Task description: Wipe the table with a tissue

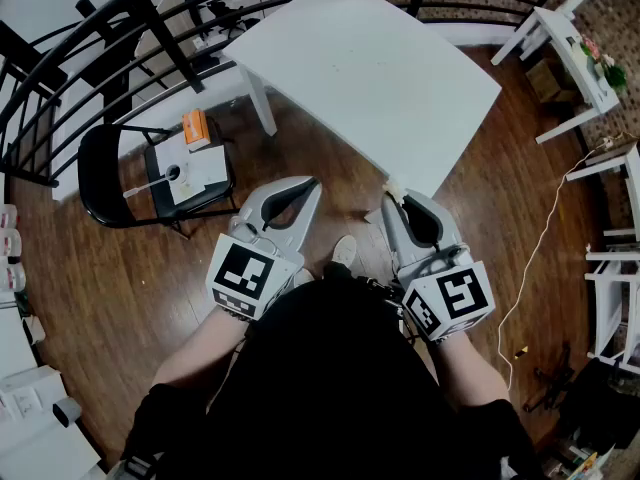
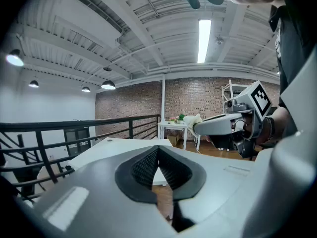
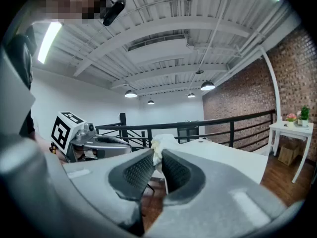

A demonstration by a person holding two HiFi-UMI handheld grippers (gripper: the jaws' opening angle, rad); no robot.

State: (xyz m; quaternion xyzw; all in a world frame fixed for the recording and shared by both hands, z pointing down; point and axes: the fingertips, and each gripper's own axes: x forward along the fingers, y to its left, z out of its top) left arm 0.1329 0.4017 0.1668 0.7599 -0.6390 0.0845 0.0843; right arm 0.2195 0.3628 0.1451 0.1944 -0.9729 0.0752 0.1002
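Note:
The white table (image 1: 370,73) stands ahead of me in the head view, its near corner just beyond my right gripper (image 1: 392,190). That gripper is shut on a small crumpled white tissue (image 3: 159,147), which pokes out past its tips (image 1: 393,186). The tissue also shows from the left gripper view (image 2: 194,122). My left gripper (image 1: 314,182) is shut with nothing between its jaws and hovers over the wooden floor, short of the table. Both grippers are raised and level, side by side in front of my body.
A black chair (image 1: 150,173) with white papers and an orange box (image 1: 195,128) stands to the left. Black railing (image 1: 110,48) runs behind the table. White shelving (image 1: 575,53) lines the right side, with a white cable (image 1: 540,248) trailing on the floor.

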